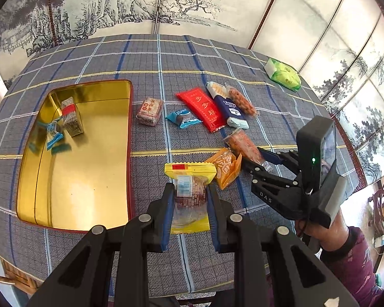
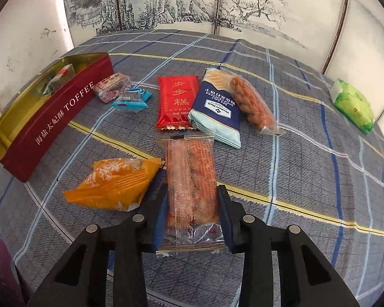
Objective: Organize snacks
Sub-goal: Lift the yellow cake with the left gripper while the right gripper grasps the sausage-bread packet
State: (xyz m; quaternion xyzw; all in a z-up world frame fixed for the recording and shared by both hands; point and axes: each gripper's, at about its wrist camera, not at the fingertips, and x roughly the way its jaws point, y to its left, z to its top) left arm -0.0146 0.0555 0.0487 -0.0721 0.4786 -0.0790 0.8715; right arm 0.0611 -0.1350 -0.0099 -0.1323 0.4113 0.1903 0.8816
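Your left gripper [image 1: 189, 197] is pinching the yellow packet [image 1: 190, 179] beside the tin [image 1: 74, 153], ready for dropping in; your right gripper [image 2: 192, 204] is squeezing the long clear bar [image 2: 192, 184] lying on the cloth [image 2: 307, 179].

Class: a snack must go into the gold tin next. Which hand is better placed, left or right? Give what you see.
Left. Its gripper holds the yellow packet right beside the tin; the right gripper, around the long clear packet, sits farther away.
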